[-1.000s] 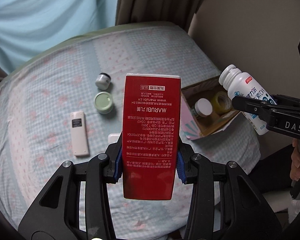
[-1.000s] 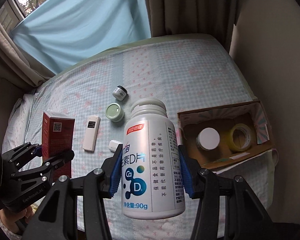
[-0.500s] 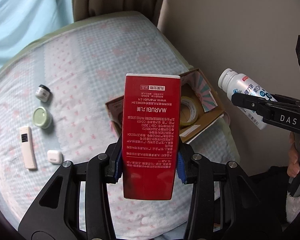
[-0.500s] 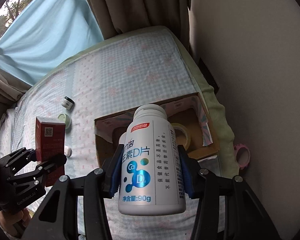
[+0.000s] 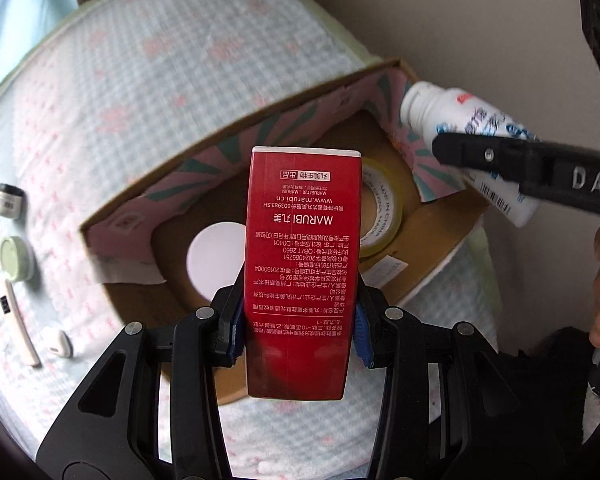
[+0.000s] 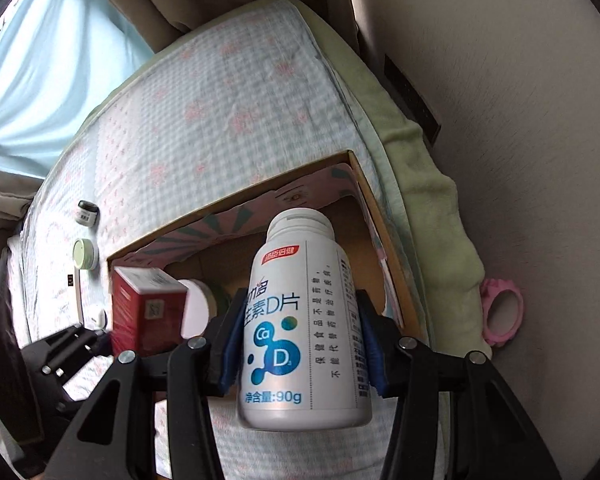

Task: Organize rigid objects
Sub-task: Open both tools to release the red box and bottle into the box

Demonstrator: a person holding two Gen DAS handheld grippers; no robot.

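**Both grippers hold items above the cardboard box**

The left gripper (image 5: 298, 334) is clamped on a red carton (image 5: 302, 264), its blue pads pressing the carton's two narrow sides near the lower end. The carton stands upright between the fingers, printed side toward the camera, and hangs over the open cardboard box (image 5: 260, 120) on the bed (image 5: 160, 60).

The right gripper (image 6: 302, 344) grips a white supplement bottle (image 6: 306, 320) around its labelled middle, cap end pointing away from the camera. The bottle is held above the right part of the same box; in the left wrist view it sits tilted over the box's right wall.

Inside the box lie a roll of yellowish tape (image 5: 384, 216) and a white-lidded jar (image 5: 214, 260), the jar left of the tape, both partly hidden behind the carton.

On the checked bedspread left of the box rest a small dark-capped jar (image 5: 9, 200), a pale green round tin (image 5: 17, 258), a slim white remote (image 5: 18, 322) and a small white case (image 5: 58, 342), all well apart from the box. A pink tape ring (image 6: 502, 312) sits off the bed's right edge, against the wall side.
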